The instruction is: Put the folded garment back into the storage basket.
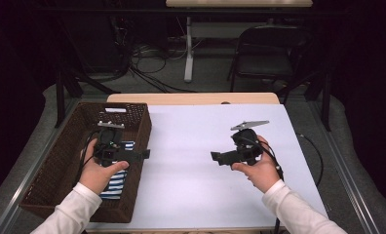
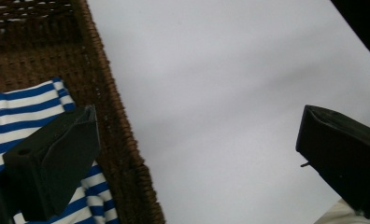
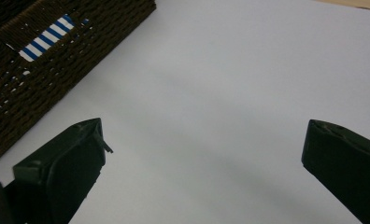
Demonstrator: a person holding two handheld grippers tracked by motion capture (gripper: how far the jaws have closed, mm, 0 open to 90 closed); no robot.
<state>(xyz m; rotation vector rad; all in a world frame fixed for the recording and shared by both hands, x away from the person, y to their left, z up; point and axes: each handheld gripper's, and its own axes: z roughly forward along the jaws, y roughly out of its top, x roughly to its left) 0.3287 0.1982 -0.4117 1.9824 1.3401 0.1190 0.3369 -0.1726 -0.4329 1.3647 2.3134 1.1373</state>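
High view: the white table [image 1: 201, 161] lies under both grippers. The wicker basket [image 1: 137, 122] sits under the left gripper [image 1: 144, 154], whose spread, empty jaws straddle its rim above the striped cloth [image 1: 115, 183] inside. The right gripper [image 1: 215, 157], released, hovers beside the basket.

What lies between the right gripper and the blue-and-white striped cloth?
In the high view, bare white table and the brown wicker basket wall lie between right gripper and striped cloth.
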